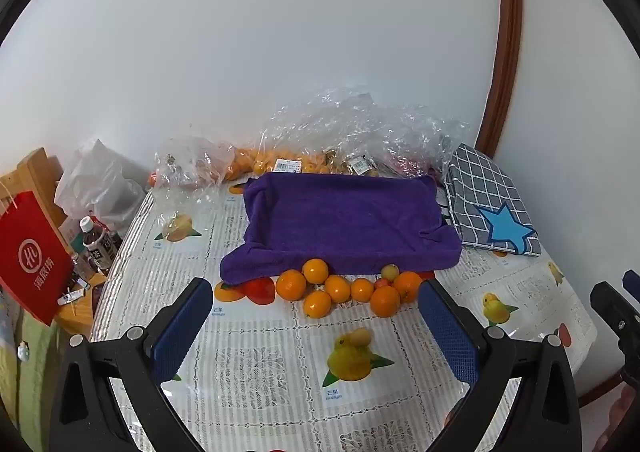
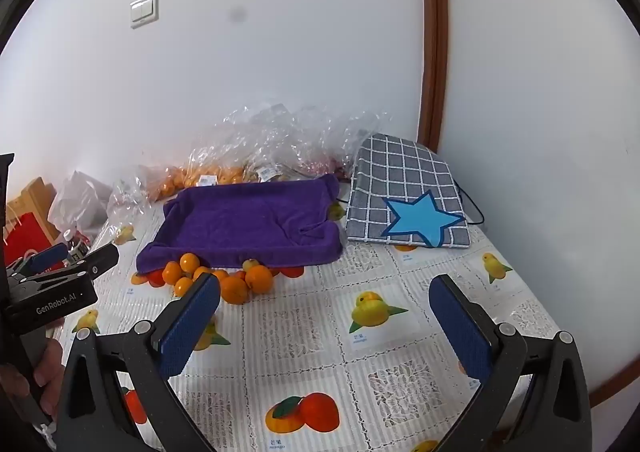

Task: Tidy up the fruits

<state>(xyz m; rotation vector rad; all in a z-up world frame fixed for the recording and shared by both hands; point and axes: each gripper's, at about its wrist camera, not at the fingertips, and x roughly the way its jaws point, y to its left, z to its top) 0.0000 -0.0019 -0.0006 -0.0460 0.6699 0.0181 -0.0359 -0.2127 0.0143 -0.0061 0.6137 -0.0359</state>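
Note:
Several oranges (image 1: 338,288) lie in a loose pile on the table, against the near edge of a purple towel-lined tray (image 1: 344,220). A small yellow-red fruit (image 1: 389,272) and a red fruit (image 1: 261,290) lie among them. The pile (image 2: 234,288) and the tray (image 2: 248,224) also show in the right wrist view. My left gripper (image 1: 316,316) is open and empty, a short way in front of the pile. My right gripper (image 2: 326,310) is open and empty, to the right of the pile.
Clear plastic bags (image 1: 340,136) with more oranges sit behind the tray by the wall. A grey checked cushion with a blue star (image 1: 492,204) lies to the tray's right. A red paper bag (image 1: 32,256) and bottle (image 1: 98,244) stand off the table's left edge.

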